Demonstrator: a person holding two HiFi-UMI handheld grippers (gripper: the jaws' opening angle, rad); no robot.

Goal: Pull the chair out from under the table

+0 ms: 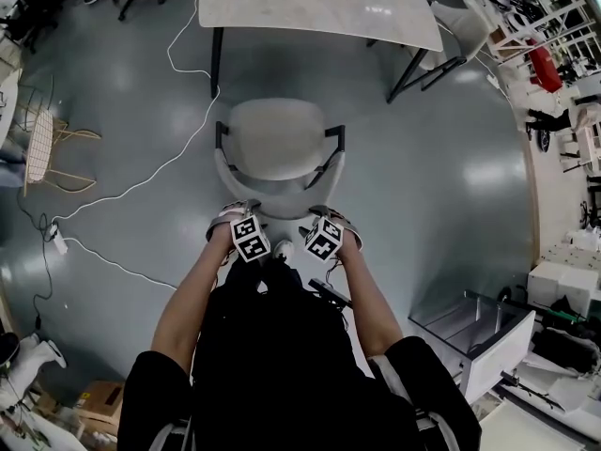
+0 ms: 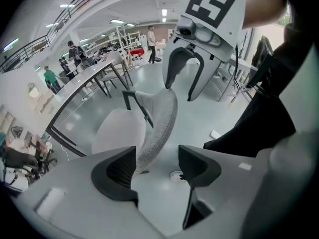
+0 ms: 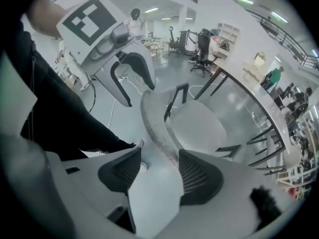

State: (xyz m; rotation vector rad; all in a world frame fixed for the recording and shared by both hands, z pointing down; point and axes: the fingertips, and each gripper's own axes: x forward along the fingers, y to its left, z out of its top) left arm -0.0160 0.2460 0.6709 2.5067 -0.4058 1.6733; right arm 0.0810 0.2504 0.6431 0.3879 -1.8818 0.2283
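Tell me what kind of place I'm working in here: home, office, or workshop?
Likely a large open lab or workshop hall, not a home: a wide polished grey floor, black office chairs, open shelving racks and a long table all share one high-ceilinged room.

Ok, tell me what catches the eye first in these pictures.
A pale chair stands mid-floor, clear of the table beyond it. The left gripper and right gripper hover at the top edge of its backrest, fingers apart, not gripping. A white cable snakes over the grey floor at left.
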